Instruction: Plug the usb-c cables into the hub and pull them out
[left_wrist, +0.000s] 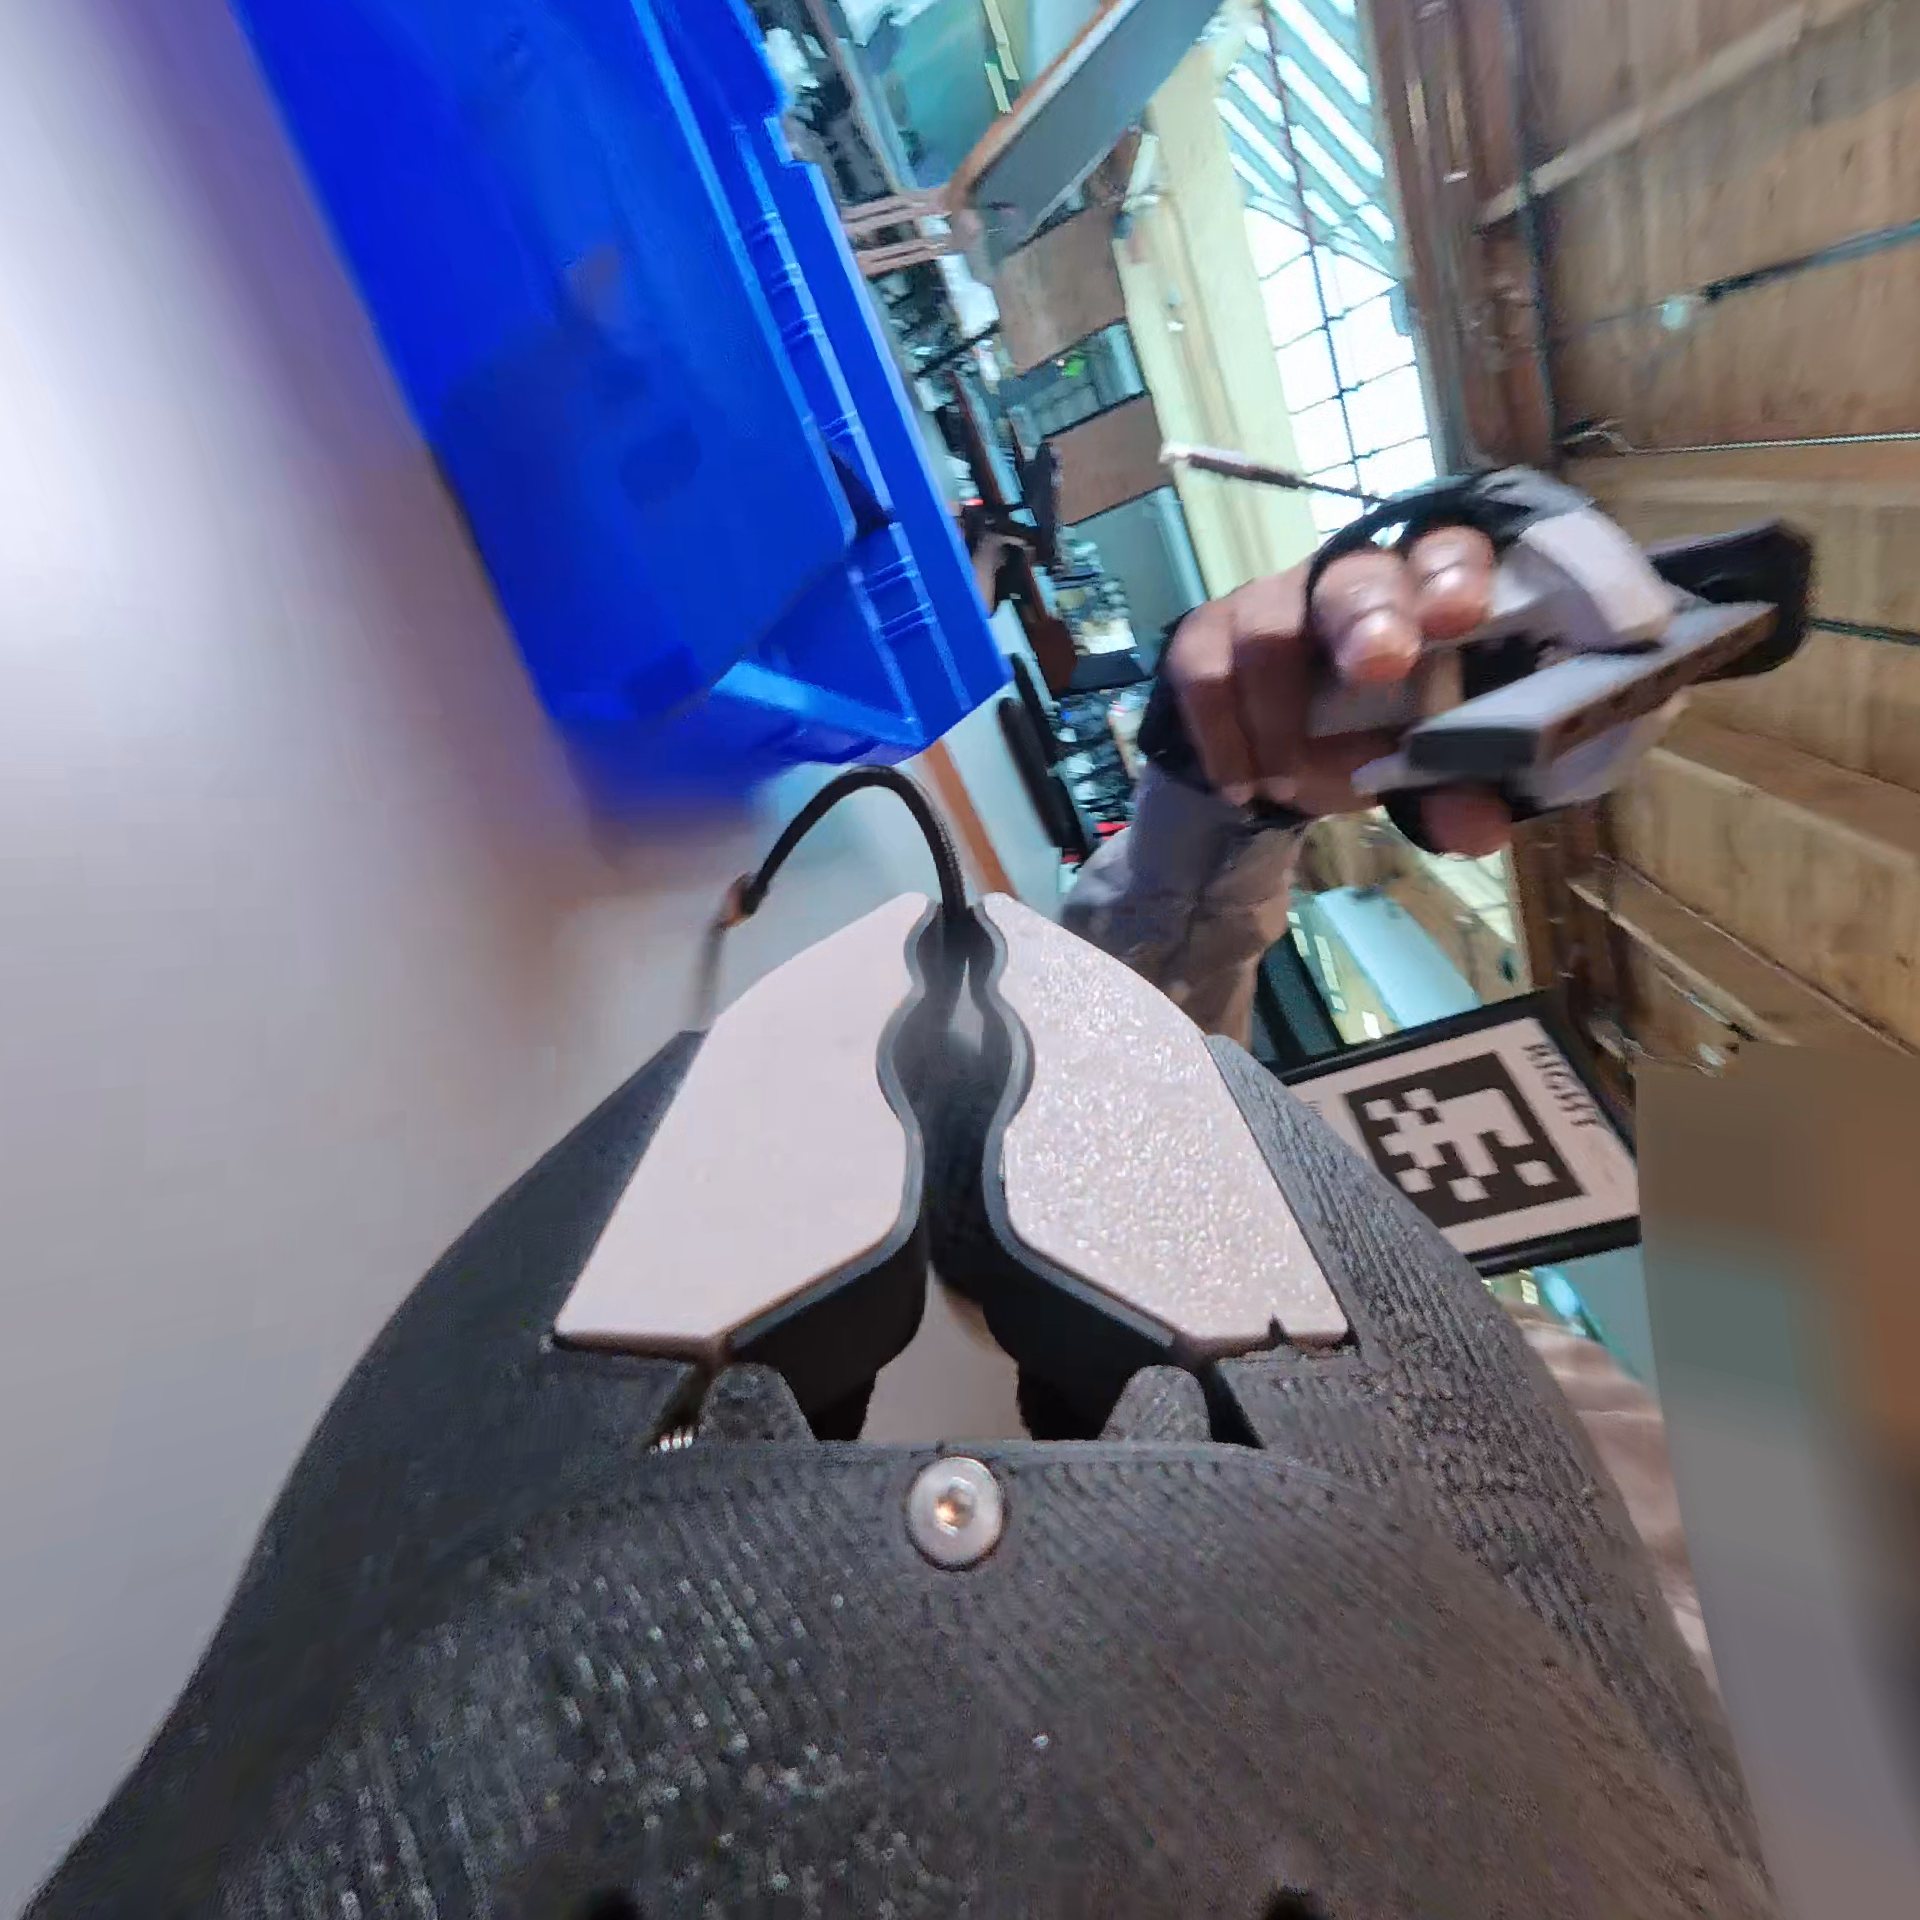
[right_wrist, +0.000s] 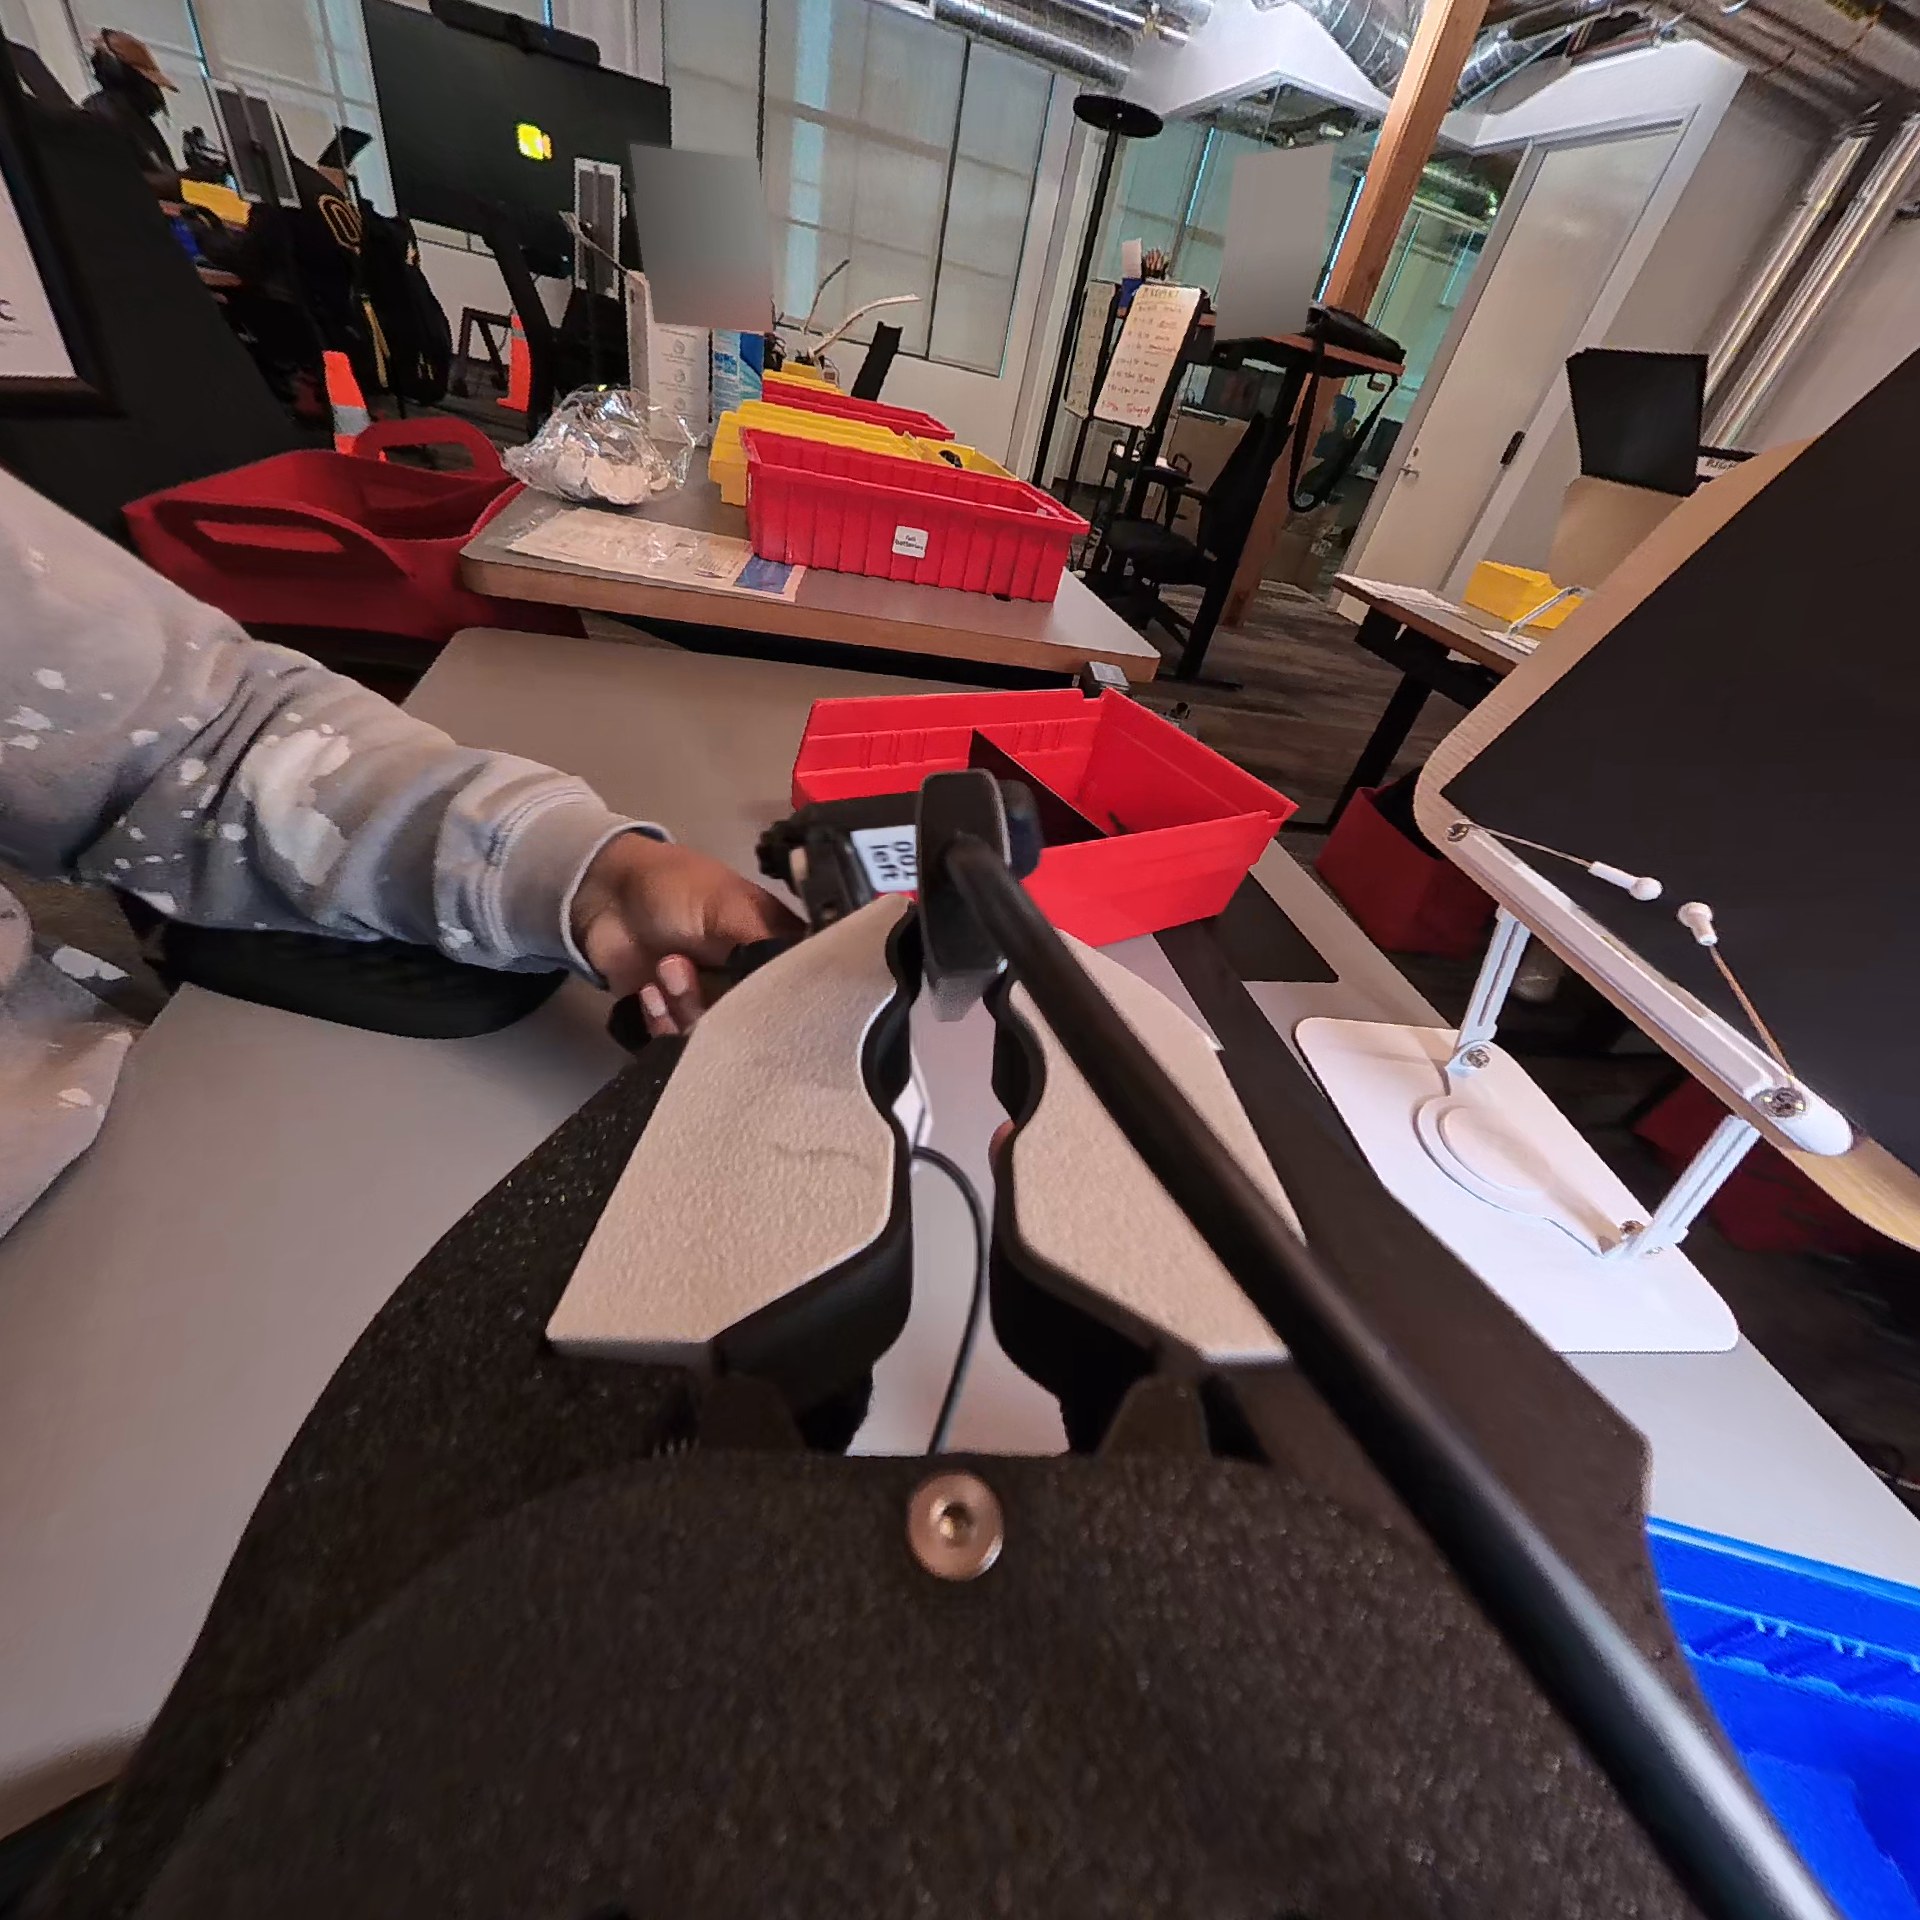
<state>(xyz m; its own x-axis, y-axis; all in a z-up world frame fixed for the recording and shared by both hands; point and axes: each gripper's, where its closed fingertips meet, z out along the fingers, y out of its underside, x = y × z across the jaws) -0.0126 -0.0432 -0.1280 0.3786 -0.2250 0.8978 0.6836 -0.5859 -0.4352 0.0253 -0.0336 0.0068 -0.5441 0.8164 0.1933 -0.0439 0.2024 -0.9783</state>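
In the left wrist view my left gripper is shut on a thin black braided cable, which loops out past the tips and ends in a small connector hanging free. The right gripper, held by a hand, is farther off at the right. In the right wrist view my right gripper is shut on a black plug. Its thick black cable runs back over the right finger. The left gripper shows just behind these tips, held by a hand. I cannot make out the hub.
A blue bin stands on the table by the left gripper; it also shows in the right wrist view. A red bin stands ahead. A dark board on a white stand is at the right. A marker card stands nearby. About 15 centimeters separates my left fingertips from my right.
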